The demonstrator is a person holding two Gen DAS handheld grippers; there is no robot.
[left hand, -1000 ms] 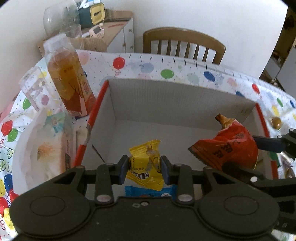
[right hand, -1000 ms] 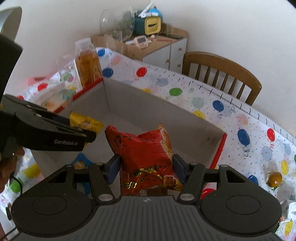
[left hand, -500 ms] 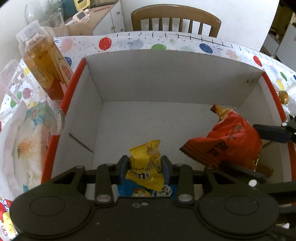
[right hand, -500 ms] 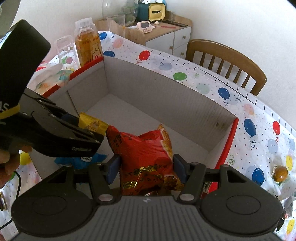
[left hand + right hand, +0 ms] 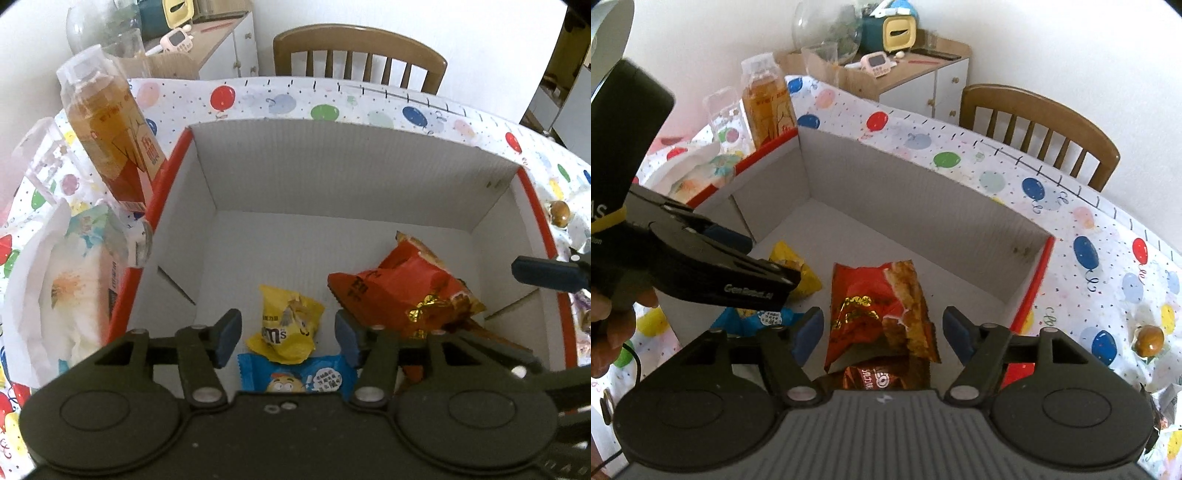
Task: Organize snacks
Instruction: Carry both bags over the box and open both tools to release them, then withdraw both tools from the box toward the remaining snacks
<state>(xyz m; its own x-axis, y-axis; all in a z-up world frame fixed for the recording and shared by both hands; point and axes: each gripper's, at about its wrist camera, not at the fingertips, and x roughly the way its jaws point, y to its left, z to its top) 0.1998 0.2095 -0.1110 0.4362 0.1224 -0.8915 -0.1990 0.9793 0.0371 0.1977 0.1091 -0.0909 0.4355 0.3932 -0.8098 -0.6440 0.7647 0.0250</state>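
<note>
My left tongs (image 5: 286,332) gape wide over the yellow bag (image 5: 286,326), lower centre in the box (image 5: 332,166). Right tongs (image 5: 882,332) wide too; red bag (image 5: 882,306) lies loose between them.

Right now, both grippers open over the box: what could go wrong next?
1. The left gripper and right gripper sit close together inside the cardboard box; withdrawing could knock them together.
2. The red snack bag lies propped on a brown packet, so it may slide.
3. The tea bottle beside the box wall could tip if bumped.
</note>
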